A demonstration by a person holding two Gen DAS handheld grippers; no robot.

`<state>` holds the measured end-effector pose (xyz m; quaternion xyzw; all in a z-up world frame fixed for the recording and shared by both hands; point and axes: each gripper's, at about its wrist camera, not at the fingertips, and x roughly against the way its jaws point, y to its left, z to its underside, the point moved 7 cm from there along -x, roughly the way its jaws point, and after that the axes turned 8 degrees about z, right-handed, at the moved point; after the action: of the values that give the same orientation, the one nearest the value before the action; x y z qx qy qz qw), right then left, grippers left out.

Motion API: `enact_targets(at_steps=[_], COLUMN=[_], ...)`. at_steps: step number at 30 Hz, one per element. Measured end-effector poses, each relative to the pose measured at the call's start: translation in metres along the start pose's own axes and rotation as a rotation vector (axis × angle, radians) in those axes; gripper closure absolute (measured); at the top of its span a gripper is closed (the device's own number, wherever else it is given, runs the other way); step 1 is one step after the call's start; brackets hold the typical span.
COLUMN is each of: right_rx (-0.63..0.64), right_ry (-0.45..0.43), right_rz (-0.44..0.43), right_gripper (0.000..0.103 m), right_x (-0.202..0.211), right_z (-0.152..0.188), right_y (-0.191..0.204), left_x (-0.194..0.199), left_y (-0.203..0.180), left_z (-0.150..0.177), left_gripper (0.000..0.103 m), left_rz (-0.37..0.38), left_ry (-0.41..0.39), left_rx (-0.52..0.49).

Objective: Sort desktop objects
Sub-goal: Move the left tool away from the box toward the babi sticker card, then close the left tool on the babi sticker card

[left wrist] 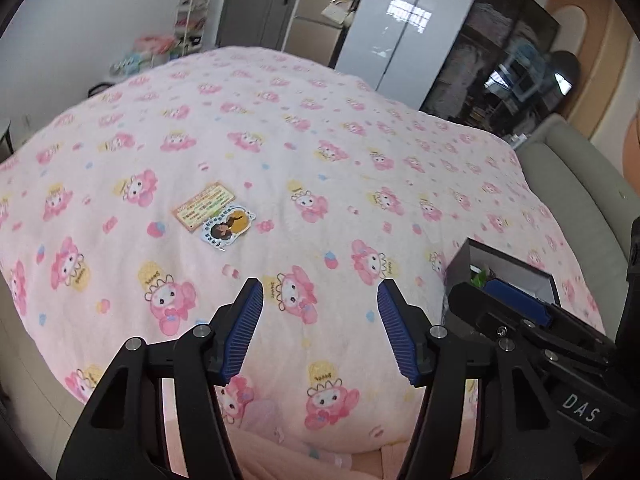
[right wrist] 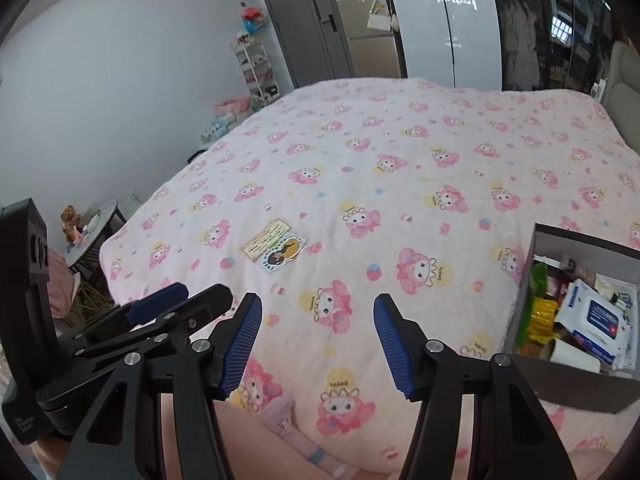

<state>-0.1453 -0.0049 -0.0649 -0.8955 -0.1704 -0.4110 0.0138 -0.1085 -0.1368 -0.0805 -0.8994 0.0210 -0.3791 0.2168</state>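
Both claws sit right up close to the lenses, so starting there: the left gripper has its blue ribbed pads spread wide with nothing between them, just hovering over the pink cartoon blanket, not touching anything as far as I can see. Same deal with the right gripper, fingers splayed apart and carrying nothing. The two are side by side, so each one pokes into the other's view from the edge. Using the dark storage box as the landmark: it sits on the blanket just to the right of the right gripper, and it's stuffed with stuff, a white and blue wipes pack, something yellow, something green, the rest too jumbled to make out. Its near and right sides get cut off by the frame edge, and in the left view the right gripper covers most of it. Further out and well to the left of the box lie two flat things touching each other, an orange-bordered card and a scalloped sticker overlapping its corner. Print on both is too small to read.
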Motion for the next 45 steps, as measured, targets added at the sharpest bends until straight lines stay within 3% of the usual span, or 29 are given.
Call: enact_targets(at_steps=[9,12,15,17,19,21,24,26,32,35,36,37,38,41,45], right_rx=[-0.024,-0.009,0.028,0.048,0.068,0.077,0.056,0.035,-0.027,-0.007,0.000,0.007,0.014,0.034,0.062], right_ry=[0.037,0.082,0.173,0.218,0.257,0.297,0.363,0.385,0.381,0.355,0.347,0.338,0.329,0.303,0.268], right_rz=[0.062,0.072,0.076,0.060,0.040,0.020,0.003,-0.015,-0.022,-0.036,-0.040,-0.045,-0.049,-0.062,-0.080], right_gripper=[0.049,0.049,0.051,0.051,0.051,0.051,0.051,0.051,0.051,0.051,0.053,0.070,0.087,0.094,0.096], right_x=[-0.082,-0.119,-0.163,-0.187,-0.211,-0.234,-0.267,-0.284,-0.316,-0.302,-0.298,-0.293,-0.288,-0.274,-0.255], right_z=[-0.050,-0.062,-0.057,-0.049,-0.040,-0.031,-0.019,-0.015,-0.014,-0.014,-0.014,-0.014,-0.014,-0.015,-0.015], right_y=[0.013,0.026,0.046,0.058,0.071,0.082,0.091,0.095,0.097,0.095,0.094,0.094,0.093,0.092,0.090], left_x=[-0.098,-0.124,-0.142,-0.149,-0.157,-0.162,-0.156,-0.154,-0.188,-0.192,-0.191,-0.190,-0.188,-0.177,-0.182], left_y=[0.051,0.091,0.139,0.166,0.186,0.201,0.223,0.236,0.248,0.246,0.243,0.239,0.235,0.225,0.208], left_z=[-0.071,-0.084,-0.081,-0.068,-0.055,-0.048,-0.050,-0.048,-0.023,-0.018,-0.020,-0.022,-0.025,-0.033,-0.032], left_gripper=[0.043,0.043,0.048,0.048,0.048,0.048,0.047,0.047,0.047,0.051,0.063,0.075,0.076,0.079,0.079], left_rz=[-0.064,-0.058,-0.078,-0.118,-0.126,-0.077,-0.052,-0.081,-0.026,-0.014,-0.006,0.006,0.008,-0.007,0.010], left_ry=[0.084,0.071,0.054,0.038,0.056,0.073,0.035,0.011,0.118,0.133,0.130,0.125,0.116,0.077,0.116], left_rx=[0.118,0.302,0.506,0.574,0.627,0.685,0.746,0.767,0.895,0.912,0.898,0.877,0.856,0.797,0.754])
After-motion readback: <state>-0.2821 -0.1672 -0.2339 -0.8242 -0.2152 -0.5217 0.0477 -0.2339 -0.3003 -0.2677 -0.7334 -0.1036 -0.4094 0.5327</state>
